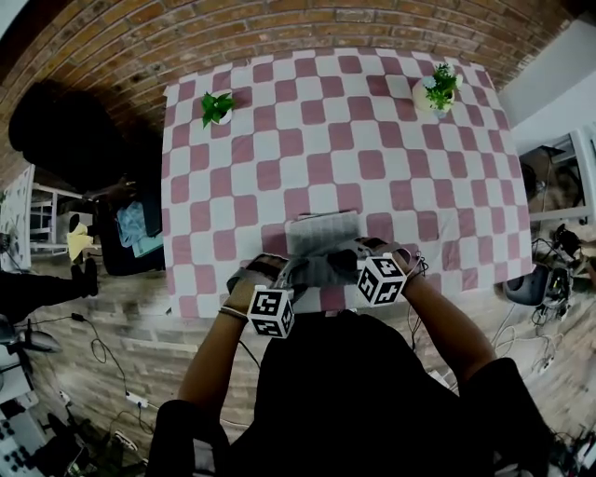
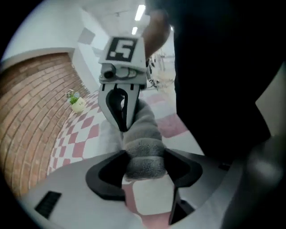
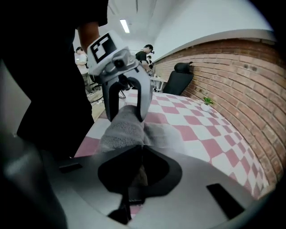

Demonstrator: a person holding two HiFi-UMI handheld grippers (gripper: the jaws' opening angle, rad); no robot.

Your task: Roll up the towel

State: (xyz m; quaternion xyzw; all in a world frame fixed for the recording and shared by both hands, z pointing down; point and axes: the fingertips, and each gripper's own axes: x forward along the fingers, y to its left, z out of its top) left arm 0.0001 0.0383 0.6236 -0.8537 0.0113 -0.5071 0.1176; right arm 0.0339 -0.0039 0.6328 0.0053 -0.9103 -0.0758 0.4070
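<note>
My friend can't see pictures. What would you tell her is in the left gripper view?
The left tongs are opening around the near end of a rolled grey towel, while the right tongs pinch its far end. Underneath is a pink checked tablecloth, with a small potted plant near a brick wall.

Lab-like workroom — brick wall (image 1: 307, 28), floor cables (image 1: 104, 359), office chair (image 3: 178, 80), checkered table (image 1: 372, 140).

Grey terry-cloth towel (image 1: 321, 233), its rolled part darker, on a pink-and-white chequered tablecloth (image 1: 372, 140); red-brown brick wall (image 1: 307, 28) beyond; green-leaved plant (image 1: 217, 107) in a white pot; black-and-white patterned cube (image 1: 272, 312) against my black shirt (image 1: 354, 391).
</note>
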